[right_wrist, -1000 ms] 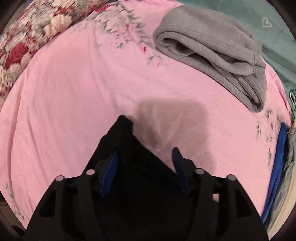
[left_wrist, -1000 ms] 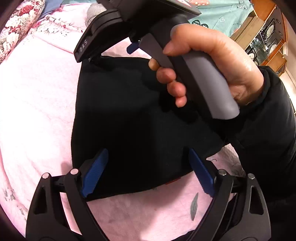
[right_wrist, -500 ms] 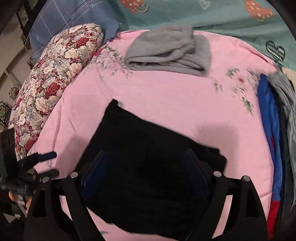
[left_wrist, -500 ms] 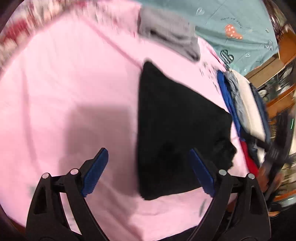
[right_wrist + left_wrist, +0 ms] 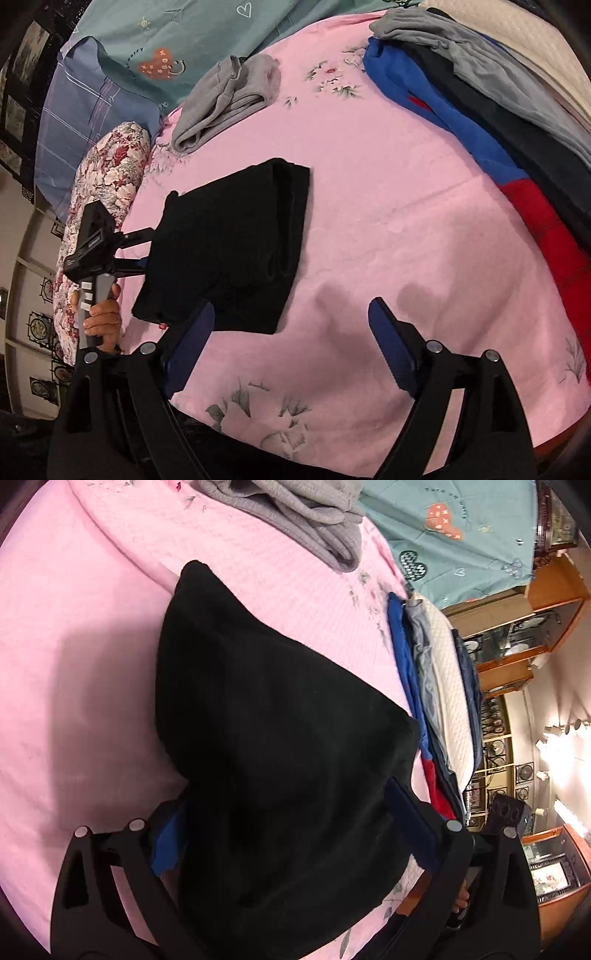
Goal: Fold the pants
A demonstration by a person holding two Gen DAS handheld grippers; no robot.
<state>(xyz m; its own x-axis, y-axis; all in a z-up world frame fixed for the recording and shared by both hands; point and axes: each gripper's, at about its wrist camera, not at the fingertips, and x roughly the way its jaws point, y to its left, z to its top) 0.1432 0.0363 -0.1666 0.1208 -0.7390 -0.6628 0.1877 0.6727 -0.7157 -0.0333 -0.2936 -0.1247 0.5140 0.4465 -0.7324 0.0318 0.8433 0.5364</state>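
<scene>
Pink floral bedsheet (image 5: 388,206) holds black fleece pants (image 5: 236,240) already folded compactly; left gripper (image 5: 295,834) straddles them wide open, right gripper (image 5: 291,343) open, empty; little remains.

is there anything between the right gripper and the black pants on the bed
Nothing visible. The right gripper hangs open just beside the folded black pants, with only bare pink bedsheet between them. The left gripper is at the pants' far side.

Pants (image 5: 236,236): matt black fleecy cloth. Bedsheet (image 5: 388,229): smooth pink woven cotton. Left tool (image 5: 295,834) frame: matt black plastic, blue ribbed pads.
</scene>
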